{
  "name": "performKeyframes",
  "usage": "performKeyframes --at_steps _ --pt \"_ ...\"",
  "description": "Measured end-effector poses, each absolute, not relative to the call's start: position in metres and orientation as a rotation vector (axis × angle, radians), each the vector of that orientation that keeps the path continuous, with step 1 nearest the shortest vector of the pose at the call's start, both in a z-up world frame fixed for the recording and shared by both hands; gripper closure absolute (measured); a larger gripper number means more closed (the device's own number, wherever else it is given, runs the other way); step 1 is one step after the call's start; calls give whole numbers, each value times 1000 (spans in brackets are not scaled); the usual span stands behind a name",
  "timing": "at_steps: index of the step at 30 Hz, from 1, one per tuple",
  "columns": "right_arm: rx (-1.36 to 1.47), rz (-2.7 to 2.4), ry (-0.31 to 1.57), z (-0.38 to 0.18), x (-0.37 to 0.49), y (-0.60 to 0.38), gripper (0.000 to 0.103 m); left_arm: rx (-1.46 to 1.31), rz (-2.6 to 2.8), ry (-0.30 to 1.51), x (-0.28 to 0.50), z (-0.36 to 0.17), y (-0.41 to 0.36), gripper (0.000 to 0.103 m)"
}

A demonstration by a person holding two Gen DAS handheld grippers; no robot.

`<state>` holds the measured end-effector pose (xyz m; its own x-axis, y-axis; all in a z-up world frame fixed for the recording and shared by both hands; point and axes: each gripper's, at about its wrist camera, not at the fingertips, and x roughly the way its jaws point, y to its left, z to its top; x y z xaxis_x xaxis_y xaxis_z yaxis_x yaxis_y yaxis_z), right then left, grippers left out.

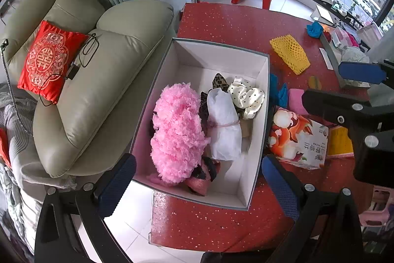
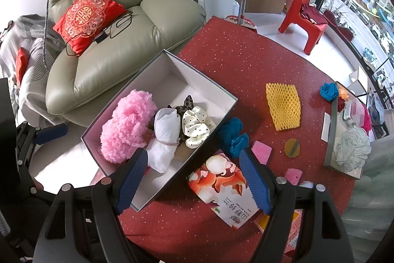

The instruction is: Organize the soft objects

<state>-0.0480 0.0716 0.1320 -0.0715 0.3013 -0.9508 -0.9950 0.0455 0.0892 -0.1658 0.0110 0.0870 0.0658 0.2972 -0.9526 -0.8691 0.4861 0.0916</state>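
Two pink sponges, one yellow net on table

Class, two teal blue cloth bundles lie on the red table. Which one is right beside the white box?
The nearer teal bundle, touching the white box's right wall, behind the tissue pack. The other teal bundle lies far off beyond the yellow foam net.
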Motion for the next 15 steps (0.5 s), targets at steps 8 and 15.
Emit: performKeyframes --at_steps 8,15 --pt "-901 1358 1062 135 -48 67 23 -598 970 1192 -165 89 10 0" --pt "-901 1357 1062 134 -47 67 23 -597 971 1196 -163 90 9 0"
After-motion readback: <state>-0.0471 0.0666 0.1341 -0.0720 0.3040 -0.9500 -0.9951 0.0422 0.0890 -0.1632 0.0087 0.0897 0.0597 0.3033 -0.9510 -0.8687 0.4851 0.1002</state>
